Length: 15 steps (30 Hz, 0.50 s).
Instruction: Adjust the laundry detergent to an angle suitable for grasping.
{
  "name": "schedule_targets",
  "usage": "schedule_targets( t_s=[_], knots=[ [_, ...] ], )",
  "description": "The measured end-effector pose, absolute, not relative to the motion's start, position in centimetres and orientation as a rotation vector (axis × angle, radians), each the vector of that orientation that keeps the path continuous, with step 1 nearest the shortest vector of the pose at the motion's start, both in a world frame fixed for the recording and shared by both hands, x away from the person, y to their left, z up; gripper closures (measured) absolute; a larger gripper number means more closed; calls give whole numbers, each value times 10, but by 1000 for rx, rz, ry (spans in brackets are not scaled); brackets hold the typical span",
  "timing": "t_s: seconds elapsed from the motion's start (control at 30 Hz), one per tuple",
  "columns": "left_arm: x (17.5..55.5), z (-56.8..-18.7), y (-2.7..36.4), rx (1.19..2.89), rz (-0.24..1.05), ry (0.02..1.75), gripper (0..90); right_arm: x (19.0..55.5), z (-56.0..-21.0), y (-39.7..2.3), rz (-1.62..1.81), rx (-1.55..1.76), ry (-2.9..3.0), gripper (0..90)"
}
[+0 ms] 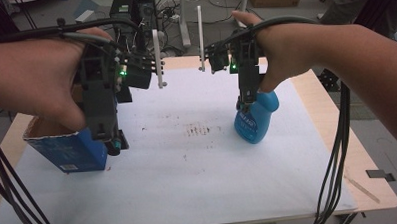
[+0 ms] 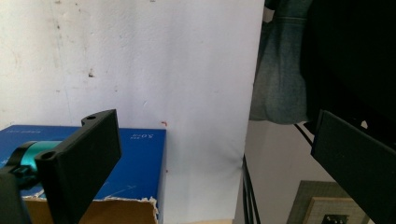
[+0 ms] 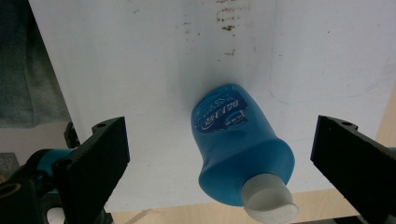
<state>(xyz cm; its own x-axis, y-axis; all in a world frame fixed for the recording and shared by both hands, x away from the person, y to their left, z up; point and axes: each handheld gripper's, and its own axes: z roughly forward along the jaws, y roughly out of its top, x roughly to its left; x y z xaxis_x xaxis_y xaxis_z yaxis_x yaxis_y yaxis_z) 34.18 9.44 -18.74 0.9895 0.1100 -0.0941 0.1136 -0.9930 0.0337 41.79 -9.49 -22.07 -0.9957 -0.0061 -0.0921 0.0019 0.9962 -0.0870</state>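
High view: right tongs [image 1: 247, 104] hang wide above the upright bottle [image 1: 256, 120] at centre right, jaws apart for straddling its cap. Left tongs [image 1: 109, 140], also wide, hover over the open box [image 1: 67, 146] at lower left, holding nothing.

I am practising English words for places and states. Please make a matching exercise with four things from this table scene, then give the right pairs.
Things:
1. blue bottle
2. blue box
3. left gripper
4. white cloth

Descriptions:
A. covers the tabletop, with brown marks
B. open top with a torn edge, at the left
C. stands upright, white cap on top
D. jaws open, over the box

Pairs: 1-C, 2-B, 3-D, 4-A
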Motion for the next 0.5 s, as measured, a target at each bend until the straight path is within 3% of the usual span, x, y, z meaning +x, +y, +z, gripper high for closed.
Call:
schedule_targets(
  t_s=[0.5],
  knots=[
    [335, -185, 99, 3090, -123, 193, 17, 413, -218, -92, -133, 5, 3036, 35]
  ],
)
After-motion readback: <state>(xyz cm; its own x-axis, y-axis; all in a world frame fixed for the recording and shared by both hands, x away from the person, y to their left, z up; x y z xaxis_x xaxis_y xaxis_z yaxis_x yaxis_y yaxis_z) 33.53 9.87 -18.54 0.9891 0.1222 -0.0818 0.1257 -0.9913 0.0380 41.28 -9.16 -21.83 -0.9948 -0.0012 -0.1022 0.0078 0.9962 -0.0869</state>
